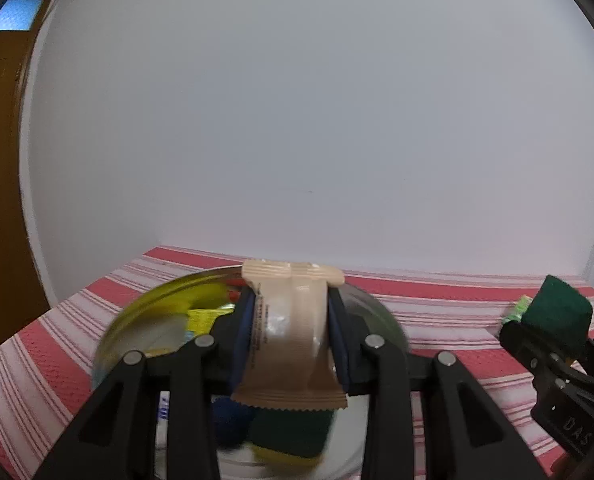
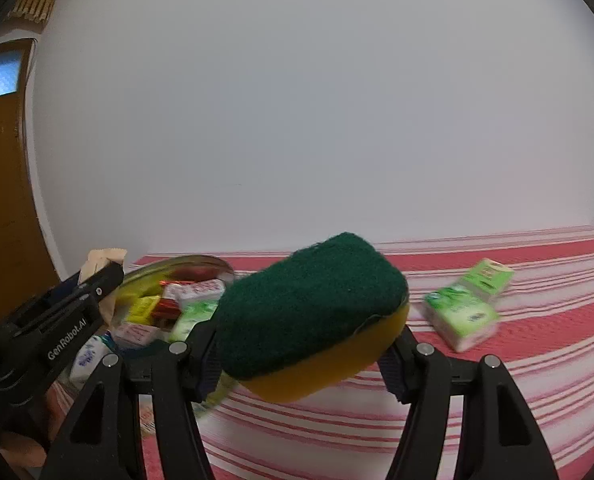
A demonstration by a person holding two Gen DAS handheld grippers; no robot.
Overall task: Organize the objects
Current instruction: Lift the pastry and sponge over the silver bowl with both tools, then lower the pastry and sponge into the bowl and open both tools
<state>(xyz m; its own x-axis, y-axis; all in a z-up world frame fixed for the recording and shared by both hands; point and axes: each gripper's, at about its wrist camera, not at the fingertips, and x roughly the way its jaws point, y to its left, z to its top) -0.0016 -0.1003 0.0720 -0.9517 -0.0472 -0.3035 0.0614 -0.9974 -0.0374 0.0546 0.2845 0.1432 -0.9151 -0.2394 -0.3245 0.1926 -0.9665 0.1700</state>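
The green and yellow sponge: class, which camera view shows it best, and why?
The right wrist view: the sponge fills the centre, green top and yellow base both visible, clamped in the right gripper. The left wrist view shows only its green end at the far right edge.

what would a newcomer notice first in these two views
Each gripper is carrying something: the left gripper pinches a beige snack packet above a metal bowl already filled with small packets. The right gripper clamps a green and yellow scrubbing sponge over the red striped tablecloth, where a green tissue pack lies loose to the right.
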